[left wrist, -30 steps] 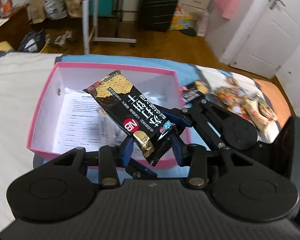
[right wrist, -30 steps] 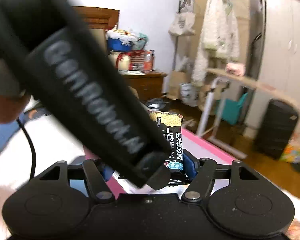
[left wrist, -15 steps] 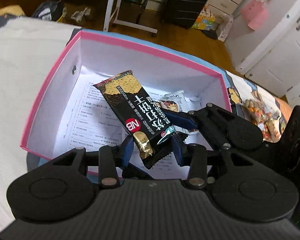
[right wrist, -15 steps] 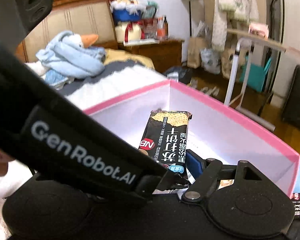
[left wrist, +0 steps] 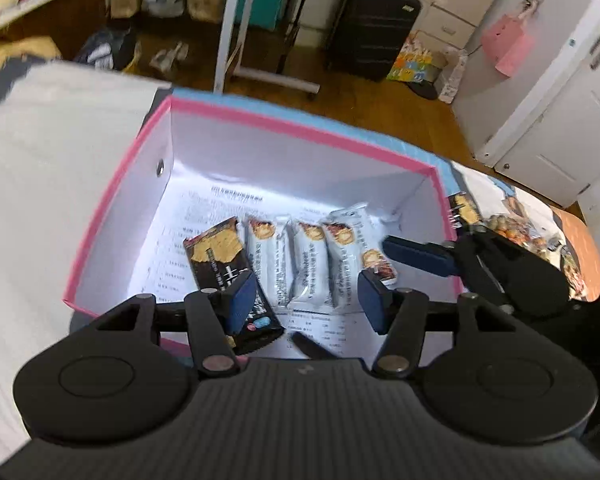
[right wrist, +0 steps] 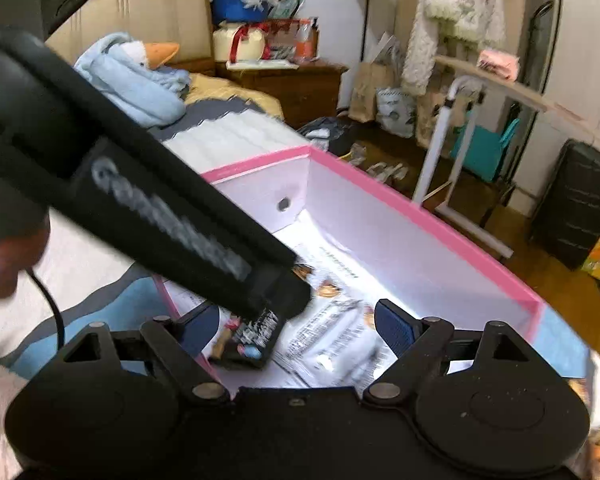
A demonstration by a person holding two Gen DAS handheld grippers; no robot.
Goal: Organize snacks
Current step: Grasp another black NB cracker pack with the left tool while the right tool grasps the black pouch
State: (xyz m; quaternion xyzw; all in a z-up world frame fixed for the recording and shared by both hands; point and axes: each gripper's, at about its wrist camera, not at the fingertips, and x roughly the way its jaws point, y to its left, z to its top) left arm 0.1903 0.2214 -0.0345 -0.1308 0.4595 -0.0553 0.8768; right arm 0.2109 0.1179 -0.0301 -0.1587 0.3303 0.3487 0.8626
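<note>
Left black two-finger gripper (left wrist: 306, 294) spread, empty | right black two-finger gripper (right wrist: 296, 322) spread, empty | black foil biscuit packet (left wrist: 230, 280) in pink-rimmed white cardboard box (left wrist: 300, 132): print unreadable | logo on left gripper body blurred.

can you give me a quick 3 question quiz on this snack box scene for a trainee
1. True or false: the left gripper is shut on the black pack.
2. How many white packs lie in the box?
3. The black pack lies: A) left of the white packs, B) right of them, C) outside the box.

Key: 1 false, both grippers are open; 2 three; 3 A.
</note>
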